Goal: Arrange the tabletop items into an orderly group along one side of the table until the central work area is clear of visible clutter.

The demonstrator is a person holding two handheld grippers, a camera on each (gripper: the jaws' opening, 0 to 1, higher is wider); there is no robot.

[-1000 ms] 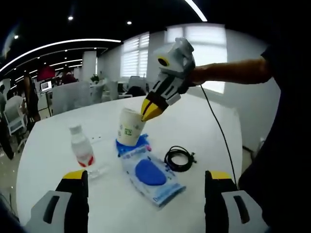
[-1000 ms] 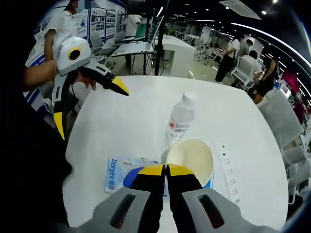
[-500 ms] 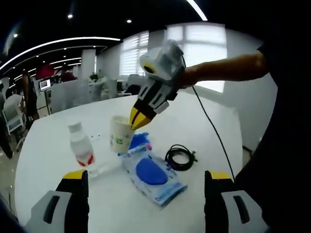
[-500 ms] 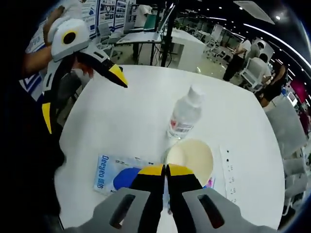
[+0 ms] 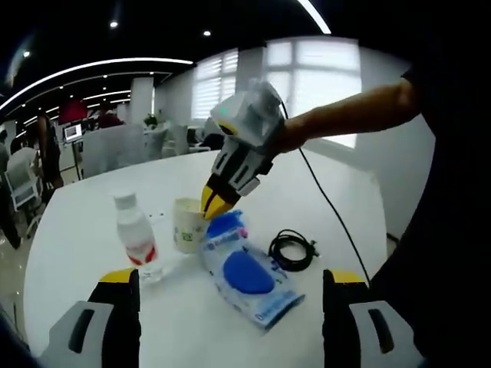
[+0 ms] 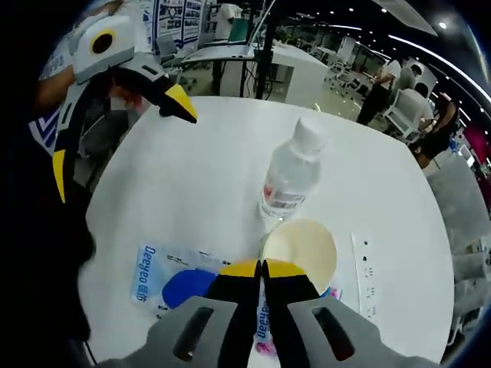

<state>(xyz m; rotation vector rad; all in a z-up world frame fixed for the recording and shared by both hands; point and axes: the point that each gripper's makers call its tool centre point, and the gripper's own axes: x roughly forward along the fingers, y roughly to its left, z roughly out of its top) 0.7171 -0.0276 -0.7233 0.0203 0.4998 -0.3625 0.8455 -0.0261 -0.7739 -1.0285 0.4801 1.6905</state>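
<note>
The right gripper [image 5: 215, 205], clamped on the paper cup [image 5: 188, 225] rim beside the bottle [image 5: 136, 238], was mid-relocation, next requiring set-down; the left gripper [image 5: 230, 299] gaped, idle.

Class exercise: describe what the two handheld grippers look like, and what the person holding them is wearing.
Both the left gripper and the right gripper have pale grey housings, black jaw arms and yellow pointed tips. A thin black cable trails from the right one. The person wears dark clothing, and the arm behind the right gripper has no sleeve.
</note>
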